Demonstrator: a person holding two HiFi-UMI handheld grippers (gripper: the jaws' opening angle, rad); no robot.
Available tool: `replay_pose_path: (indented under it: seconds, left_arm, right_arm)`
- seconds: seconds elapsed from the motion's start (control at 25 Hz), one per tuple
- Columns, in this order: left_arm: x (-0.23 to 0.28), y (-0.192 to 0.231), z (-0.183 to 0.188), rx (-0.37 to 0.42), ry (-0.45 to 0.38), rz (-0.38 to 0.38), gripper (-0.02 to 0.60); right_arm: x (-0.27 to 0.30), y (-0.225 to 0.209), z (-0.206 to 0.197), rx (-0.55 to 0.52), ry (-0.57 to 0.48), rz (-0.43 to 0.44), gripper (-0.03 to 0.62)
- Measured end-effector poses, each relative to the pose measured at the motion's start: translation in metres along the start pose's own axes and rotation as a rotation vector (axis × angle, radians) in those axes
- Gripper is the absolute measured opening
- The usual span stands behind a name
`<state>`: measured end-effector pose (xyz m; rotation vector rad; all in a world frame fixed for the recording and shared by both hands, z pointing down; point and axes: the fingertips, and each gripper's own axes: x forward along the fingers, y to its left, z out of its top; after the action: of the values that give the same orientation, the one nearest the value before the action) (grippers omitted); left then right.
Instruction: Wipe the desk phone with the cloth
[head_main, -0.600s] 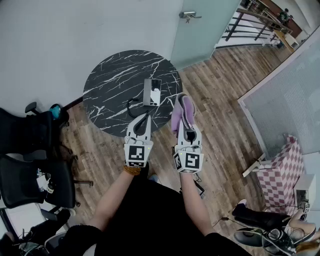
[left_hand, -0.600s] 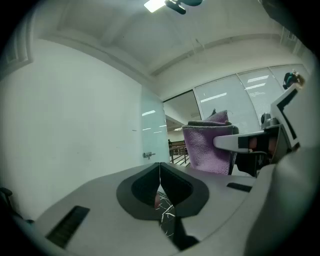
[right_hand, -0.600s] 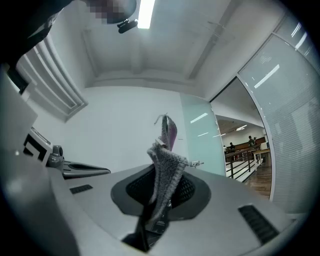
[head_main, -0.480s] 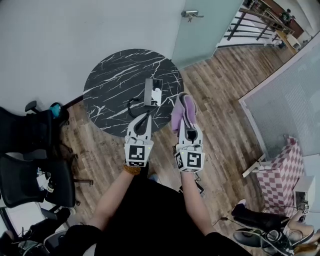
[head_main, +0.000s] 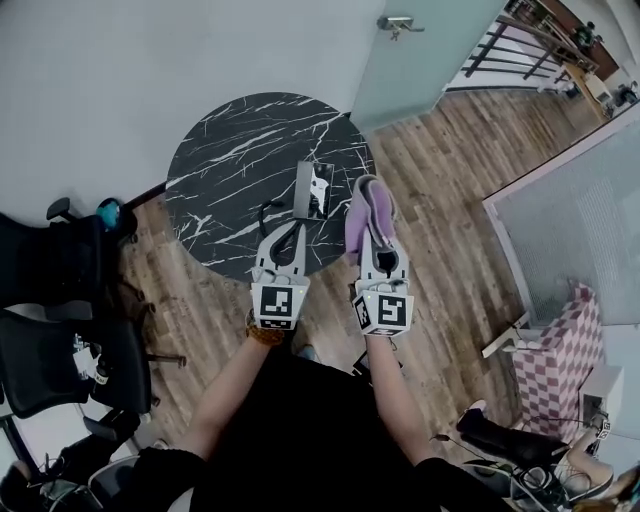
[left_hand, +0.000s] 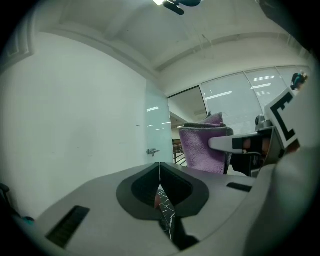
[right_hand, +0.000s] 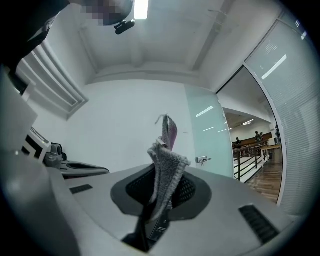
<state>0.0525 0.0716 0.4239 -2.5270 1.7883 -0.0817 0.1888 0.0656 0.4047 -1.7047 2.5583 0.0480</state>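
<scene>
**Desk** (head_main: 230, 170). Round, black marble with white veining. It is set against a pale wall, below and ahead of both tongs.

**Phone** (head_main: 314, 190). Dark body with a pale patch, lying on the desk towards its near right edge. A cord (head_main: 265, 210) curls off its left side.
- Handling (judged): rigid plastic and fairly light, so it is likely to skate on the smooth marble under a firm wipe. The handset may lift from its rest.
- Hold (judged): steady it by a side edge of the body, clear of the cord and keys.

**Cloth** (head_main: 366, 215). Purple, with a looped pile, folded on itself. It is pinched low down in the right tongs, and its free part stands up past their tips. In the head view it sits just right of the phone; whether it touches the phone cannot be told.
- Handling (judged): light, soft and limp, and it grips rather than slips. The free end will flop and bunch under pressure.
- Hold (judged): the low pinch leaves plenty of pad to wipe with.

**Right tongs** (right_hand: 159, 202). The jaws are closed onto the cloth, which fills the gap between them.

**Left tongs** (left_hand: 159, 172). The jaws meet in a thin seam with nothing between them. They hover over the desk's near edge, just left of the phone, and are free to brace it.
</scene>
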Motion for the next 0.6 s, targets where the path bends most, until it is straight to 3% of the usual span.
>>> replay_pose_path:
  seconds: [0.6]
  left_arm:
    - [0.117,0.072,-0.019,-0.016,0.013,-0.082,0.014]
  right_arm:
    - [0.145,-0.003,-0.026,-0.058,0.074,-0.014,0.069]
